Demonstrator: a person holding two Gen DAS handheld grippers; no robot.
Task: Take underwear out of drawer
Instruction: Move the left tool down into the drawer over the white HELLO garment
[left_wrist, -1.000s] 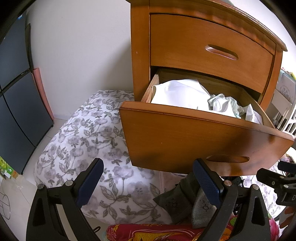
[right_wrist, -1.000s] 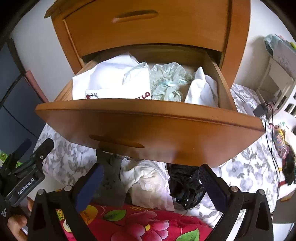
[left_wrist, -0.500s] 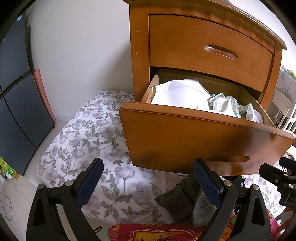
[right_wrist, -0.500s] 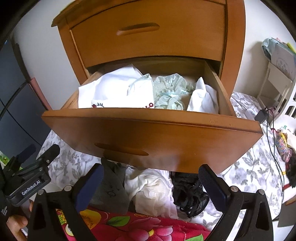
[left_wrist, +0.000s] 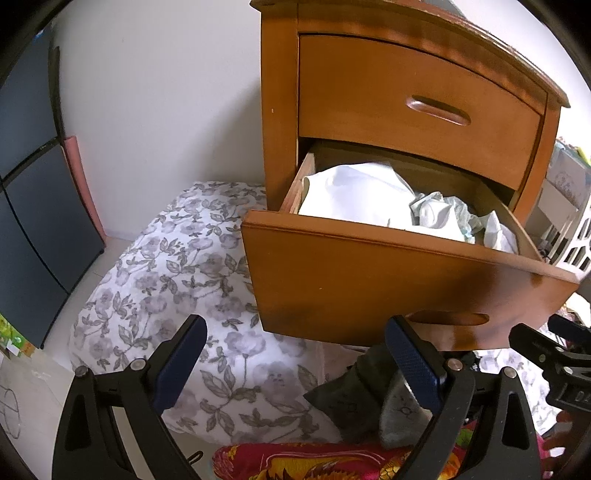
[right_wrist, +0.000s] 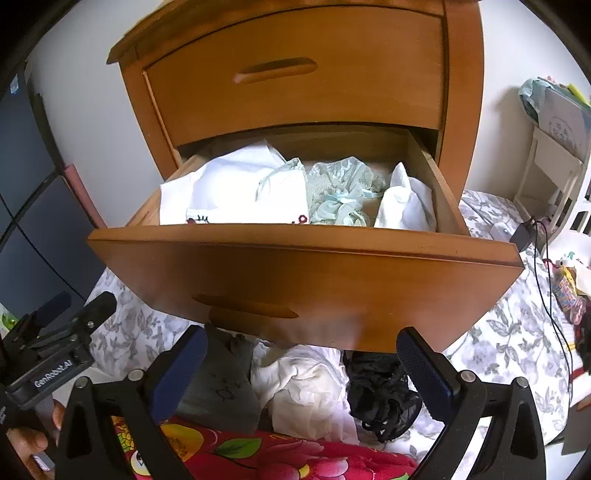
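Note:
The wooden nightstand's lower drawer (right_wrist: 303, 280) (left_wrist: 388, 288) stands pulled out. Inside lie folded white cloth (right_wrist: 236, 192) (left_wrist: 354, 195), a pale green lace underwear piece (right_wrist: 343, 192) (left_wrist: 439, 214) and a white garment (right_wrist: 404, 203) at the right end. My right gripper (right_wrist: 301, 369) is open, low in front of the drawer face, holding nothing. My left gripper (left_wrist: 295, 358) is open too, below the drawer's left corner. On the bed under the drawer lie a grey garment (right_wrist: 218, 387) (left_wrist: 354, 391), a cream one (right_wrist: 306, 391) and a black lace one (right_wrist: 380, 395).
The upper drawer (right_wrist: 295, 77) is closed. A floral bedspread (left_wrist: 177, 280) stretches left and right, and a red flowered blanket (right_wrist: 266, 454) lies nearest me. A dark cabinet (left_wrist: 26, 206) stands left, white shelving (right_wrist: 554, 158) and a charger cable (right_wrist: 543, 280) right.
Both grippers have backed off and risen a little, so more of the nightstand top and drawer contents shows. The drawer and clothes have not moved; both grippers stay open.

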